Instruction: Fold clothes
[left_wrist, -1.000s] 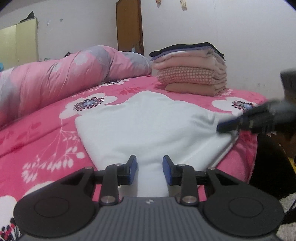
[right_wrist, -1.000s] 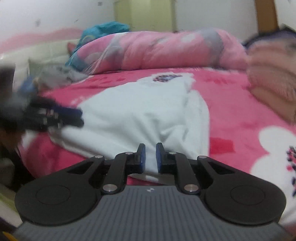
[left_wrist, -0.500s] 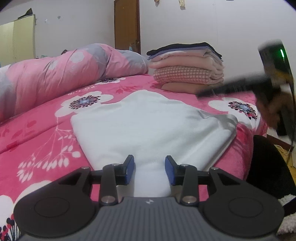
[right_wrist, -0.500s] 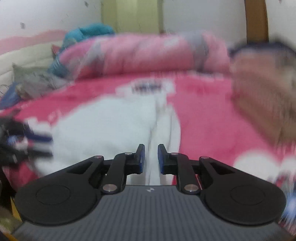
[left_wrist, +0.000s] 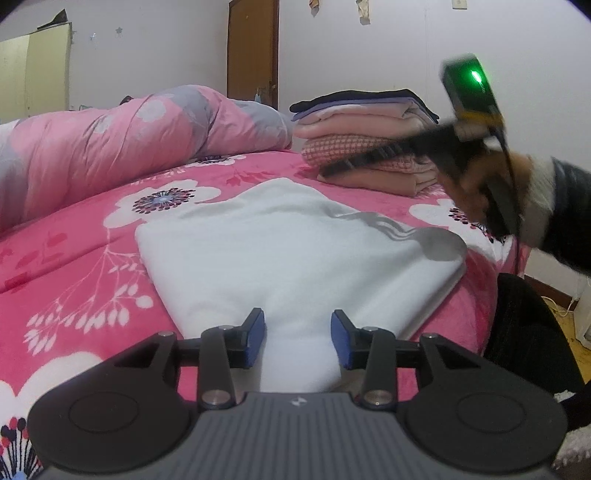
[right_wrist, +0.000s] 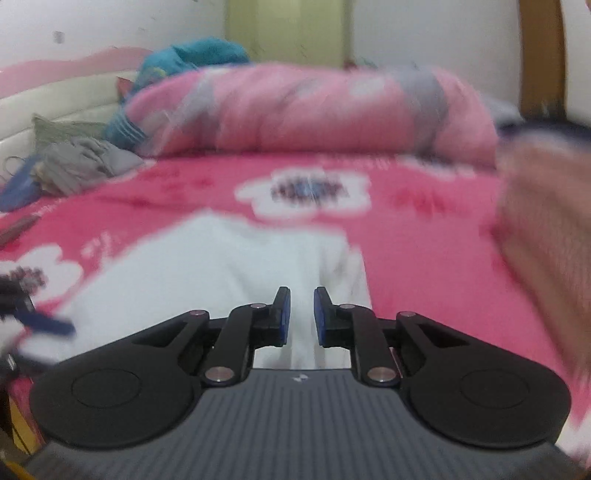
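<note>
You had a pink floral bedspread (left_wrist: 74, 258) under everything, with a rolled pink quilt (left_wrist: 129, 140) lying along its far side. A brown door (left_wrist: 253, 48) stood in the white wall behind it, and a pale yellow wardrobe (left_wrist: 33, 77) stood further left. From your right view, a teal bundle (right_wrist: 184, 62) sat by the cream headboard (right_wrist: 55, 110).

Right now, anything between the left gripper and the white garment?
Nothing visible. The left gripper sits right at the near edge of the white garment, jaws apart with bare cloth showing between them. The right gripper is raised off to the side.
</note>
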